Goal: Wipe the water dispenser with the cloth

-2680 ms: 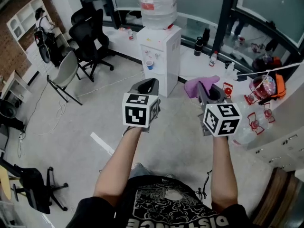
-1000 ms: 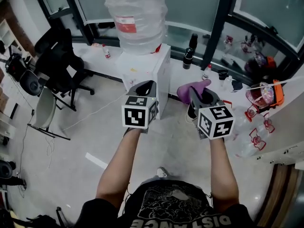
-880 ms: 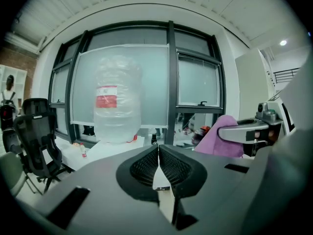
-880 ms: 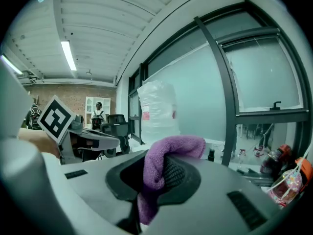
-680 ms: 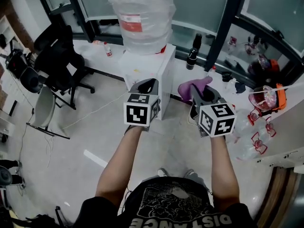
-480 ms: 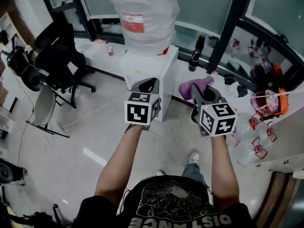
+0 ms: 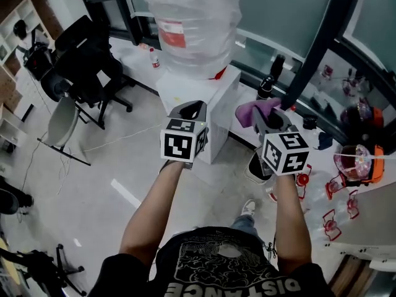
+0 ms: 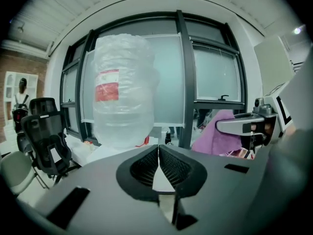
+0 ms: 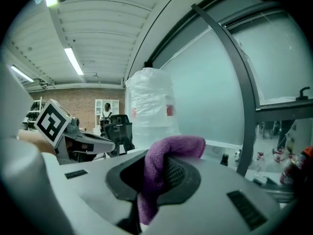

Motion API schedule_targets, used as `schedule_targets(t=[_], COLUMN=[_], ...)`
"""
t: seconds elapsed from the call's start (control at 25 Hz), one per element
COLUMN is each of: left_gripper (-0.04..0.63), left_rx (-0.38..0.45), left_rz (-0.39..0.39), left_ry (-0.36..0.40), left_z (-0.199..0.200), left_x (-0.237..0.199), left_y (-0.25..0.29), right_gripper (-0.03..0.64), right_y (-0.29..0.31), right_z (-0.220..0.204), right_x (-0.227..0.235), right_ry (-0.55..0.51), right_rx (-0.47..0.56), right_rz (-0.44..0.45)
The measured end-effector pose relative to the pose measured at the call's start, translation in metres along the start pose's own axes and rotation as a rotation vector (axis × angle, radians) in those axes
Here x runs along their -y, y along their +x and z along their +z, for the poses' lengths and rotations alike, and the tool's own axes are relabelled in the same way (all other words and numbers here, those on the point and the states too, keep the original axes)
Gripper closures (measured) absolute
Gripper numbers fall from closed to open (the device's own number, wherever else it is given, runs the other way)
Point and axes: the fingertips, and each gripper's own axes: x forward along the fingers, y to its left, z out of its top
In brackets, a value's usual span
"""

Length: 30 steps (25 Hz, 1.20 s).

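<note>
Dispenser (image 7: 207,101) nearer; cloth (image 9: 155,173) seemingly between jaws

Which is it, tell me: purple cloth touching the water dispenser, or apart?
Apart. The left gripper view shows the cloth off to the right of the water dispenser, with a window post showing between them.

Office, black swivel chairs (image 7: 86,51), water dispenser (image 7: 221,99), dark-framed windows (image 7: 278,5), white shelves (image 7: 15,26) against brick wall (image 9: 85,109)

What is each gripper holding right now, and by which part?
Right gripper: the purple cloth, pinched along a bunched fold, with one end curling out over the top. Left gripper: shut, nothing held.
</note>
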Motion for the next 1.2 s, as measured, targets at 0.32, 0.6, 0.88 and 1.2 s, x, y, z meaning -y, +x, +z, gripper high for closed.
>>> schedule_targets(t=[0.32,0.6,0.88,1.2], left_gripper=[0.568,0.568,0.568,0.568], left_rx=[-0.025,-0.039,-0.062,-0.082], left_rz=[0.156,0.284,0.353,0.393], left_ry=[-0.048,-0.095,-0.097,-0.129], left_z=[0.021,0.025,0.023,0.008], left_x=[0.014,0.014,0.014,0.003], left_y=[0.049,0.065,0.082,0.103], right_gripper=[0.572,0.572,0.572,0.572], right_y=[0.043,0.077,0.107,0.155], right_z=[0.012,0.014,0.011,-0.011], right_x=[0.068,0.099,0.12,0.126], right_ry=[-0.009,-0.027,-0.044,-0.065], right_rx=[-0.02,-0.035,-0.038,-0.074], right_rz=[0.161,0.277,0.351,0.396])
